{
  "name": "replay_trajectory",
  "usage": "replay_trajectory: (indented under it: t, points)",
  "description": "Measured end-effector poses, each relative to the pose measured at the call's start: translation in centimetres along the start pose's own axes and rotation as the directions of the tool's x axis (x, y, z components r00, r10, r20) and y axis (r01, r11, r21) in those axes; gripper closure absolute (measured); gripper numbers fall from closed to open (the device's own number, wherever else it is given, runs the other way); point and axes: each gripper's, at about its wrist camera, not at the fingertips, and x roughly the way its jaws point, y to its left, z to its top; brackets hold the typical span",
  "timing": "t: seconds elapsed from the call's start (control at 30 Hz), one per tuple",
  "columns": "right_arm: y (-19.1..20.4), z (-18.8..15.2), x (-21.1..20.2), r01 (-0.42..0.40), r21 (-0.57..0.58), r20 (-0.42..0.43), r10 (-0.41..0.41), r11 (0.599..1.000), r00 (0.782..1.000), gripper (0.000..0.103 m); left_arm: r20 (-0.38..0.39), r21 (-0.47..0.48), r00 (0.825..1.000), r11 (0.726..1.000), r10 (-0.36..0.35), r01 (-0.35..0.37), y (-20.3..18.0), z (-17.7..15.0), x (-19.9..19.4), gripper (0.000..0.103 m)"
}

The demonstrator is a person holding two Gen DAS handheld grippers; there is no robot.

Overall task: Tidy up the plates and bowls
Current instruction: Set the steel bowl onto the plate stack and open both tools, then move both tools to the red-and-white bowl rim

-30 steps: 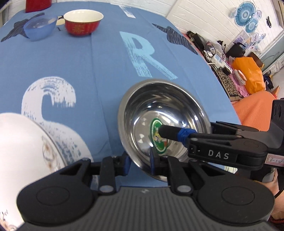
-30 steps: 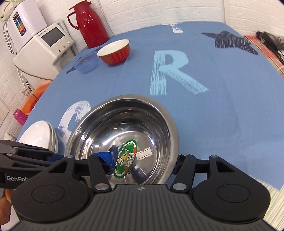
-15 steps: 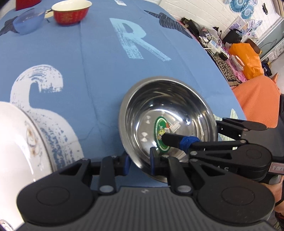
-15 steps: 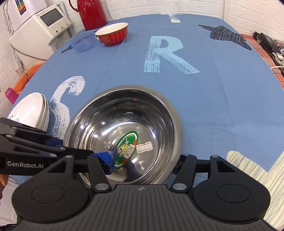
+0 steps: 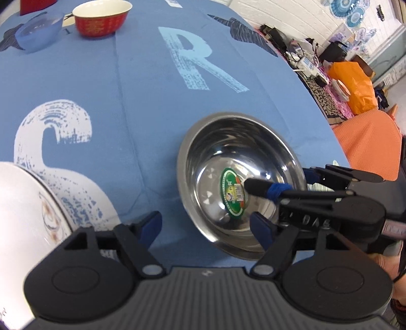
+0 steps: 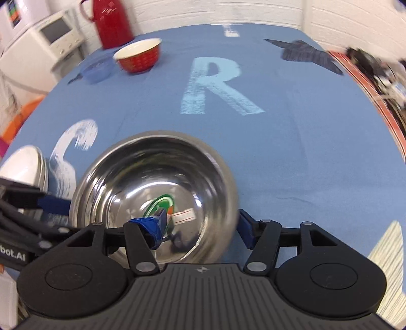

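Your steel bowl (image 6: 154, 195) is light, stiff and slick; pinch its thin rim. Both the left hand-held gripper (image 5: 205, 226) and the right hand-held gripper (image 6: 203, 226) stand released.

Blue-clothed table (image 5: 101, 101): steel bowl (image 5: 228, 152), red bowl (image 5: 101, 20), blue bowl (image 5: 38, 35) (stacked white plates (image 5: 22, 215) at left).

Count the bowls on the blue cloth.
3: steel bowl nearest, between both grippers; red bowl at the far end; clear blue bowl beside it. White dishes may hide more.

The steel bowl (image 6: 154, 193) sits near the table's (image 6: 304, 127) front edge, the plate stack (image 6: 25, 167) at its left.
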Motion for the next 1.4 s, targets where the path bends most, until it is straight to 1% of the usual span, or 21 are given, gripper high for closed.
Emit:
replay_trajectory:
  t: [0.1, 0.17, 0.27, 0.33, 0.4, 0.5, 0.53, 0.6, 0.7, 0.8, 0.87, 0.93, 0.97, 1.03, 1.1, 1.17, 1.2, 1.27, 1.33, 1.37, 1.4]
  points:
    - [-1.4, 0.3, -1.0, -0.007, 0.088, 0.042, 0.003, 0.996, 0.999, 0.057, -0.007, -0.022, 0.999, 0.998, -0.052, 0.052, 0.6, 0.3, -0.9, 0.026]
    - [-2.0, 0.9, -1.6, -0.009, 0.114, 0.069, 0.001, 0.993, 0.998, 0.057, 0.017, -0.017, 0.999, 0.999, -0.045, 0.046, 0.8, 0.4, -2.0, 0.026]
    - [-2.3, 1.8, -1.8, -0.016, 0.128, 0.075, 0.007, 0.992, 0.997, 0.057, 0.076, -0.013, 0.997, 0.999, -0.033, 0.034, 1.6, 0.6, -4.3, 0.026]
    - [-2.3, 2.6, -1.5, -0.044, 0.140, 0.056, 0.037, 0.989, 0.998, 0.057, 0.127, -0.027, 0.992, 0.999, -0.017, 0.020, 2.8, 1.1, -5.9, 0.026]
    - [-2.2, 3.5, -0.9, -0.065, 0.175, 0.025, 0.061, 0.982, 0.998, 0.057, 0.171, -0.058, 0.985, 0.998, 0.023, -0.014, 4.3, 1.7, -7.1, 0.026]
    - [-1.7, 5.3, 0.1, -0.046, 0.220, -0.033, 0.055, 0.974, 0.998, 0.057, 0.208, -0.143, 0.975, 0.989, 0.077, -0.047, 7.5, 3.2, -8.3, 0.026]
    - [-1.6, 6.1, 0.3, -0.046, 0.238, -0.045, 0.058, 0.970, 0.997, 0.057, 0.219, -0.181, 0.972, 0.982, 0.091, -0.051, 8.7, 3.7, -8.5, 0.026]
    - [-1.2, 7.6, 0.5, -0.076, 0.249, -0.033, 0.087, 0.966, 0.996, 0.057, 0.231, -0.239, 0.967, 0.970, 0.111, -0.055, 10.7, 5.1, -8.8, 0.026]
    - [0.1, 10.8, 1.1, -0.070, 0.199, -0.015, 0.074, 0.978, 0.997, 0.057, 0.247, -0.324, 0.963, 0.946, 0.109, -0.024, 12.8, 7.4, -8.6, 0.026]
    - [1.6, 14.5, 2.8, -0.086, 0.141, -0.002, 0.088, 0.986, 0.996, 0.057, 0.295, -0.400, 0.950, 0.916, 0.105, 0.023, 14.3, 10.3, -8.0, 0.026]
    - [2.4, 17.0, 4.7, -0.101, 0.112, -0.018, 0.104, 0.988, 0.994, 0.057, 0.323, -0.436, 0.940, 0.899, 0.110, 0.045, 14.9, 12.3, -7.1, 0.026]
    - [3.1, 19.3, 6.8, -0.091, 0.096, -0.045, 0.096, 0.991, 0.994, 0.057, 0.347, -0.484, 0.929, 0.873, 0.125, 0.064, 15.5, 13.9, -6.0, 0.026]
    - [3.4, 20.4, 7.7, -0.082, 0.083, -0.050, 0.087, 0.993, 0.995, 0.057, 0.357, -0.507, 0.922, 0.860, 0.147, 0.059, 15.9, 14.7, -5.4, 0.026]
    - [4.2, 22.4, 9.2, -0.081, 0.049, -0.018, 0.082, 0.996, 0.996, 0.057, 0.362, -0.567, 0.912, 0.822, 0.193, 0.051, 16.5, 15.7, -4.1, 0.026]
    - [4.8, 24.2, 10.7, -0.094, 0.029, 0.005, 0.094, 0.995, 0.996, 0.057, 0.349, -0.599, 0.916, 0.798, 0.197, 0.057, 16.9, 16.6, -2.7, 0.026]
    - [5.7, 25.9, 12.2, -0.085, -0.006, 0.016, 0.085, 0.996, 0.996, 0.057, 0.342, -0.629, 0.919, 0.775, 0.195, 0.069, 17.4, 17.3, -1.7, 0.026]
    - [6.3, 26.6, 13.0, -0.066, -0.043, 0.014, 0.066, 0.997, 0.998, 0.056, 0.342, -0.641, 0.918, 0.764, 0.203, 0.070, 17.6, 17.6, -1.3, 0.026]
    - [7.4, 27.4, 15.0, -0.002, -0.118, -0.001, 0.002, 0.993, 1.000, 0.057, 0.337, -0.663, 0.913, 0.746, 0.229, 0.058, 18.0, 18.1, -0.7, 0.026]
    - [7.9, 28.0, 16.6, 0.004, -0.158, -0.018, -0.006, 0.987, 1.000, 0.058, 0.336, -0.661, 0.913, 0.748, 0.233, 0.053, 18.2, 18.5, -0.3, 0.027]
    - [7.9, 28.2, 17.4, -0.008, -0.154, -0.042, 0.001, 0.988, 0.999, 0.059, 0.325, -0.665, 0.914, 0.746, 0.243, 0.038, 18.2, 18.6, 0.0, 0.027]
    - [7.9, 28.3, 18.1, -0.023, -0.142, -0.062, 0.015, 0.990, 0.998, 0.059, 0.321, -0.672, 0.915, 0.740, 0.244, 0.038, 18.3, 18.6, 0.3, 0.027]
